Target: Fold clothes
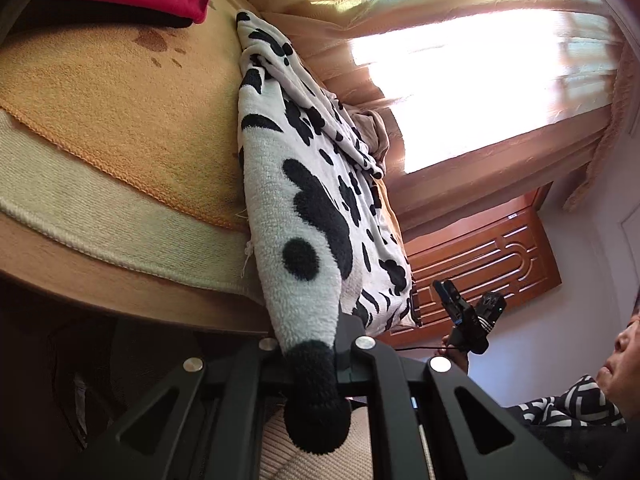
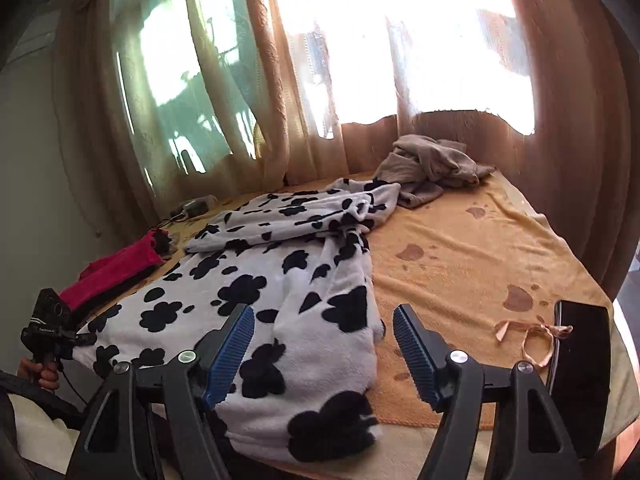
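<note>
Presently, the left gripper is clamped tight on an edge of the spotted fleece garment, a white plush piece with black blotches. In the left wrist view, a black-tipped fold of that fleece bulges out between the 2 closed jaws at lower centre of the frame, and the cloth runs taut from there up toward the upper middle.

The right gripper stands with its jaws apart; nothing lies between the 2 blue ribbed pads. In the right wrist view it hangs over the near hem of the garment at lower centre, not touching it as far as can be seen.

The garment lies spread over an orange towel printed with brown paw marks, occupying the centre and left of the right wrist frame. 1 sleeve lies folded across the body of it at mid-frame.

Other items noted:
- a grey crumpled cloth at the far edge of the towel, upper right of centre;
- a red garment at the left;
- a dark phone at lower right, just beside a peach ribbon;
- curtains over a bright window along the top.
</note>
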